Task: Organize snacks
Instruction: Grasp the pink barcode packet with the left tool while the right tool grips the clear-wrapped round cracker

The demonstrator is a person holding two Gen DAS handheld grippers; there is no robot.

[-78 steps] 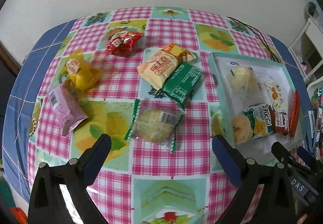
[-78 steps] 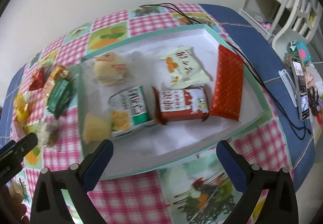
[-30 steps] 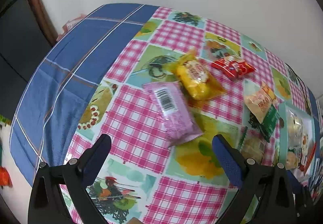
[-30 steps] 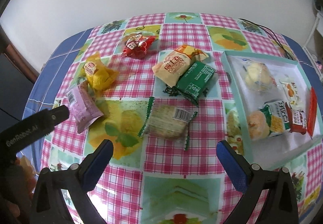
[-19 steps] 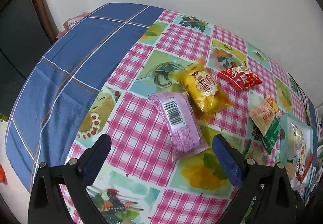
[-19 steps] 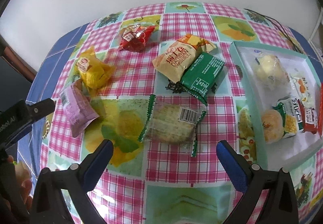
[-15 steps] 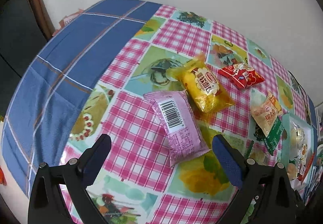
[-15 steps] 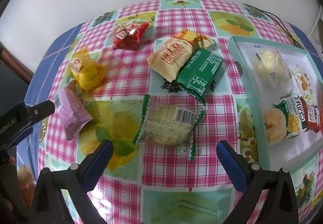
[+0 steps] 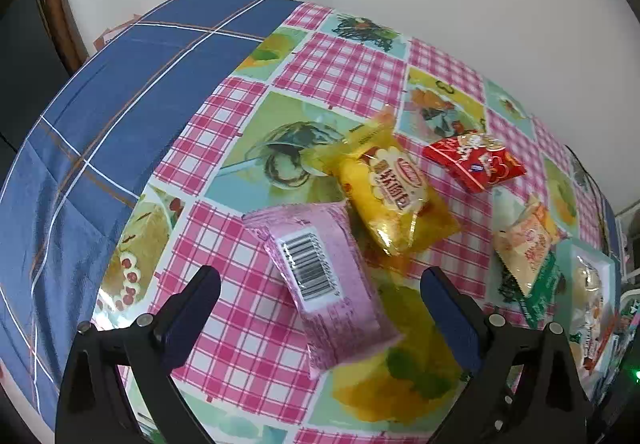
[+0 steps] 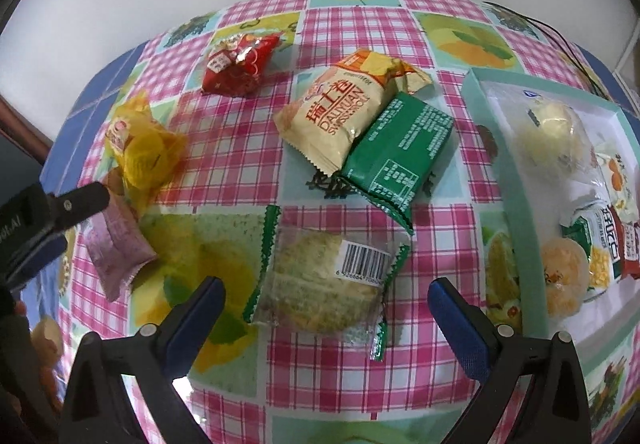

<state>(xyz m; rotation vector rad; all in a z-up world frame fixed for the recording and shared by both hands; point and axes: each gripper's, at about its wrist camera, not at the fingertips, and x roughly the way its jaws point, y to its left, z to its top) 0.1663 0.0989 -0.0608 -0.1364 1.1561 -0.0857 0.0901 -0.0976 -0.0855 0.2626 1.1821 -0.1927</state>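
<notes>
**Risk: Snagging the Neighbouring Packet**

The left tongs (image 9: 320, 298) stood wide open and empty, straddling the pink packet (image 9: 324, 280) on the counter (image 9: 224, 136). The right tongs (image 10: 326, 302) were likewise open and empty over the clear biscuit packet (image 10: 324, 284). The yellow packet (image 9: 394, 200) touched the pink one; closing off-centre could likely drag both.

home: food-print tablecloth (image 10: 224, 148), snacks

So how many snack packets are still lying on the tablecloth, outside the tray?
6: pink, yellow at left, red far, cream overlapping green centre, clear-wrapped cake nearest.
</notes>
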